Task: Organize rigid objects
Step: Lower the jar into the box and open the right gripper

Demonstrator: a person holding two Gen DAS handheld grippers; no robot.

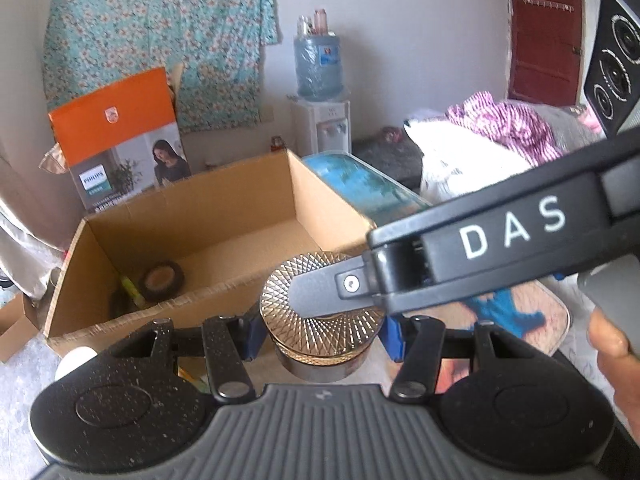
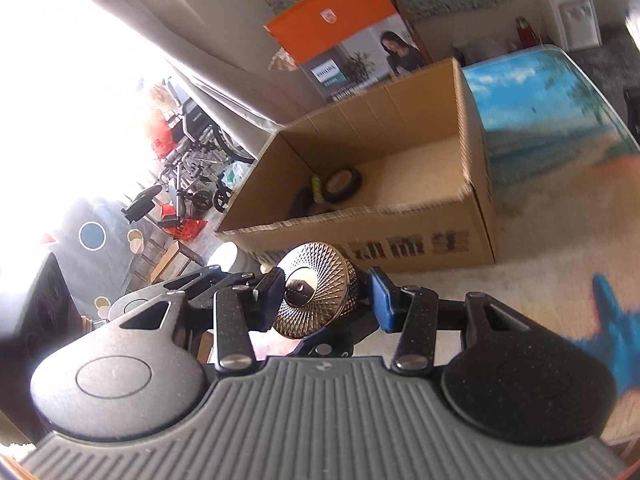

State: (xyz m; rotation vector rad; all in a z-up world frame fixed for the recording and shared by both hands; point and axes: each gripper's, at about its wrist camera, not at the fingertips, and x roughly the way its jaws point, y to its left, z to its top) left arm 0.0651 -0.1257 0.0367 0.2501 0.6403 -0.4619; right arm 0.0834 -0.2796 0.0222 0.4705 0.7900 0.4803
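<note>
A round gold-patterned tin (image 1: 320, 320) sits between my left gripper's blue-padded fingers (image 1: 252, 336), which are shut on its sides. My right gripper (image 2: 324, 300) reaches in from the right in the left wrist view (image 1: 320, 292), one finger lying over the tin's lid. In the right wrist view the tin (image 2: 316, 292) sits tilted between the right fingers, touching the left pad (image 2: 272, 292), with a gap to the right pad (image 2: 382, 300). Just beyond stands an open cardboard box (image 1: 180, 240) holding a tape roll (image 1: 162, 280) and a yellow-green marker (image 1: 134, 290).
An orange Philips carton (image 1: 120, 140) leans behind the box. A blue-topped glass table (image 1: 368, 188) lies to the box's right, clothes and a bag (image 1: 480, 152) beyond it. A speaker (image 1: 616, 64) stands far right. A white round object (image 1: 76, 360) lies by the box's near corner.
</note>
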